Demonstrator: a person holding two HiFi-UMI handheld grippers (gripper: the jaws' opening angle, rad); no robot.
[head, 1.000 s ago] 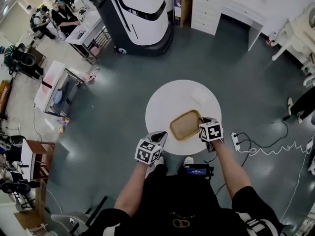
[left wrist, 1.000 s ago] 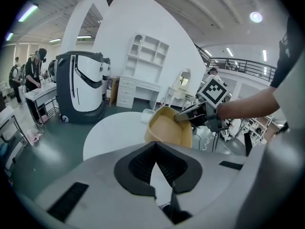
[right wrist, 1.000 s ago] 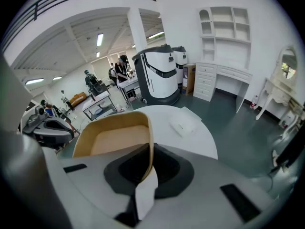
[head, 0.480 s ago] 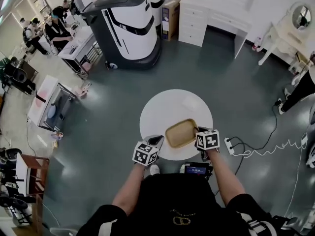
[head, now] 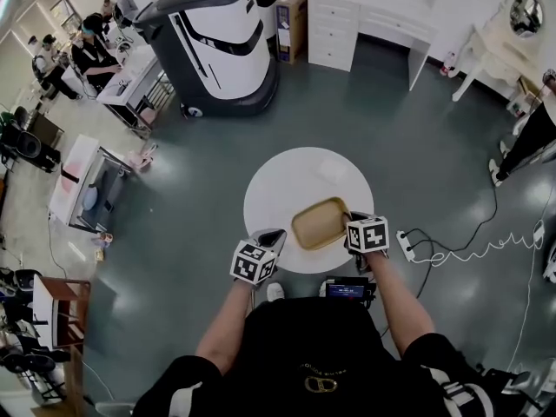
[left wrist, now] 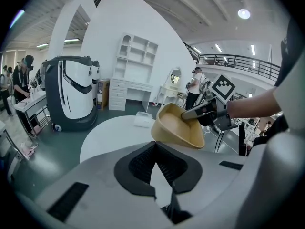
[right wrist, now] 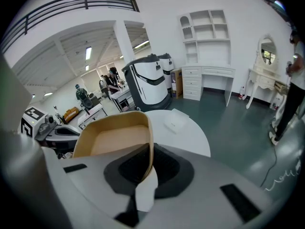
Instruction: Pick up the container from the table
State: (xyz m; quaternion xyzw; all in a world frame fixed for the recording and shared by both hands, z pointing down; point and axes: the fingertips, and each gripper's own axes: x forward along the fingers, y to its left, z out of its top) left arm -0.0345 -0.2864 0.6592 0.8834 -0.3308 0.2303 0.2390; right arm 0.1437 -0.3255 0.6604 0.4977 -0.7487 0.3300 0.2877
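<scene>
The tan shallow container (head: 320, 222) hangs over the near right part of the round white table (head: 282, 189). My right gripper (head: 349, 226) is shut on its near rim, and in the right gripper view the container's wall (right wrist: 119, 137) runs down between the jaws of the right gripper (right wrist: 148, 163). From the left gripper view the container (left wrist: 177, 127) is tilted and off the tabletop. My left gripper (head: 271, 236) is at the table's near left edge, apart from the container. The left gripper (left wrist: 155, 145) has its jaws together with nothing between them.
A small white packet (head: 333, 170) lies on the table's far side. A large black-and-white machine (head: 221, 37) stands beyond the table, with white drawers (head: 369, 20) at the back. A power strip (head: 407, 245) and cables lie on the floor at right. People sit at desks far left.
The head view has drifted, so the table sits a little further left and higher. The container stays in the right gripper; the left gripper keeps its place at the table edge.
</scene>
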